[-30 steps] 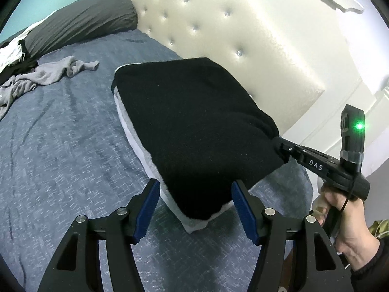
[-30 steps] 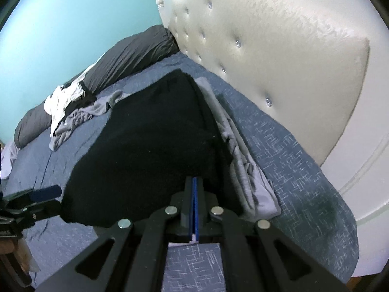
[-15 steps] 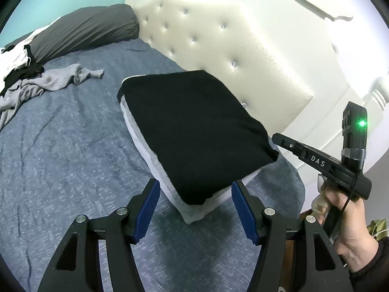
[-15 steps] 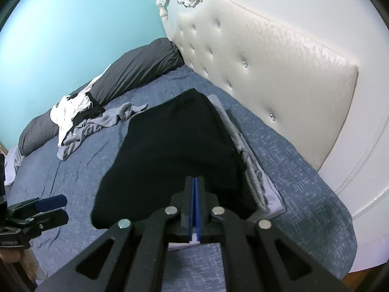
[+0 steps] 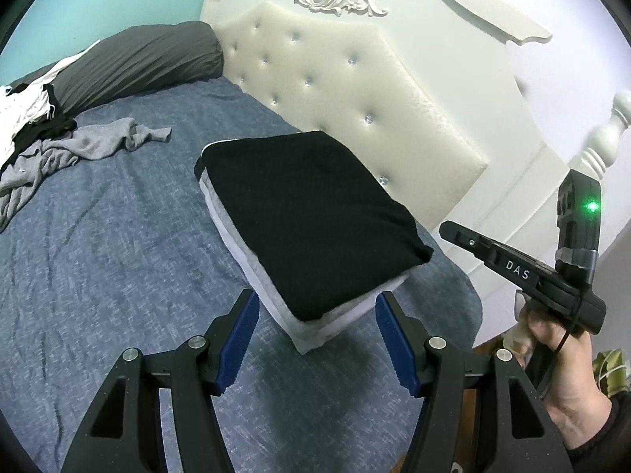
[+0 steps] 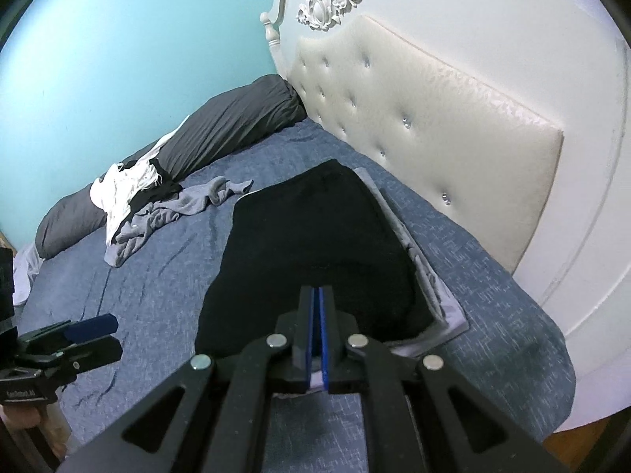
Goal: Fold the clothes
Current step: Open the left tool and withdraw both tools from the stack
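Even, dim-cool indoor light; soft shadows; strong fisheye bending, dark vignette at corners; mostly sharp.

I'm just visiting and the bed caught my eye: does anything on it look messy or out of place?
Yes. The folded black garment sits neatly on a stack of folded grey clothes by the headboard, but a crumpled grey garment and a tangle of white and black clothes lie unfolded against the dark pillows.
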The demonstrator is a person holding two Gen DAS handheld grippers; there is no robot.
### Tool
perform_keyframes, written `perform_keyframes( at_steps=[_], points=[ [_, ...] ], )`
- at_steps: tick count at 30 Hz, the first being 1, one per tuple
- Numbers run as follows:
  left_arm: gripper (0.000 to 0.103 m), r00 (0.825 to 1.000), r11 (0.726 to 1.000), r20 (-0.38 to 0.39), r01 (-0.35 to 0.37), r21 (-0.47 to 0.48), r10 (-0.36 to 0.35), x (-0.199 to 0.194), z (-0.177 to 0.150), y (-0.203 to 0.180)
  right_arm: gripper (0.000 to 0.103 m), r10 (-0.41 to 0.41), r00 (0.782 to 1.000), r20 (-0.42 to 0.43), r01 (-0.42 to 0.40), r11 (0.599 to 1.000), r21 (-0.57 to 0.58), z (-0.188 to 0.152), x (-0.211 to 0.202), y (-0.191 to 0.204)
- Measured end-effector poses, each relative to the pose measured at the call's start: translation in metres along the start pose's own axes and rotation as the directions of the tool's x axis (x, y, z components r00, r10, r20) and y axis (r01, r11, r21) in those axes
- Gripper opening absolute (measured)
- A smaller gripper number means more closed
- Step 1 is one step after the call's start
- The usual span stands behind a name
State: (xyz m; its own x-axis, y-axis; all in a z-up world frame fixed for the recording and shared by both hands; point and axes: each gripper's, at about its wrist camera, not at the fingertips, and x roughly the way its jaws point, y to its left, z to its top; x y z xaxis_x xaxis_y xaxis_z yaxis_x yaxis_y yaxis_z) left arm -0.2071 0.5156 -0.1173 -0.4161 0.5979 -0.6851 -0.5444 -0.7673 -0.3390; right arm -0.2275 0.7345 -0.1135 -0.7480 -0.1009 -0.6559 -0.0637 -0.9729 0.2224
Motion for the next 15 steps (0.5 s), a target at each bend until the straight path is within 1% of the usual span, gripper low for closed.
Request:
perform_keyframes(
  at_steps=[11,13,14,15],
  points=[
    [0.066,1.000,1.000,0.024,0.006,0.030,-0.006,-0.044,-0.010,-0.010,0.004,-0.039,0.999,0.022,0.039,0.999,0.001,-0.009,-0.046,0.020],
    [0.066,0.999,1.000,0.037,0.010,0.027,-0.011,-0.056,-0.010,-0.010,0.006,-0.043,0.999,0.028,0.043,0.999,-0.002,-0.010,-0.057,0.026],
    [0.066,0.999,1.000,0.043,0.012,0.026,-0.013,-0.062,-0.010,-0.010,0.011,-0.044,0.998,0.033,0.044,0.999,-0.001,-0.010,-0.063,0.028],
    [0.066,0.999,1.000,0.049,0.013,0.026,-0.014,-0.067,-0.011,-0.010,0.018,-0.046,0.998,0.038,0.046,0.999,0.000,-0.010,-0.069,0.031]
  ],
)
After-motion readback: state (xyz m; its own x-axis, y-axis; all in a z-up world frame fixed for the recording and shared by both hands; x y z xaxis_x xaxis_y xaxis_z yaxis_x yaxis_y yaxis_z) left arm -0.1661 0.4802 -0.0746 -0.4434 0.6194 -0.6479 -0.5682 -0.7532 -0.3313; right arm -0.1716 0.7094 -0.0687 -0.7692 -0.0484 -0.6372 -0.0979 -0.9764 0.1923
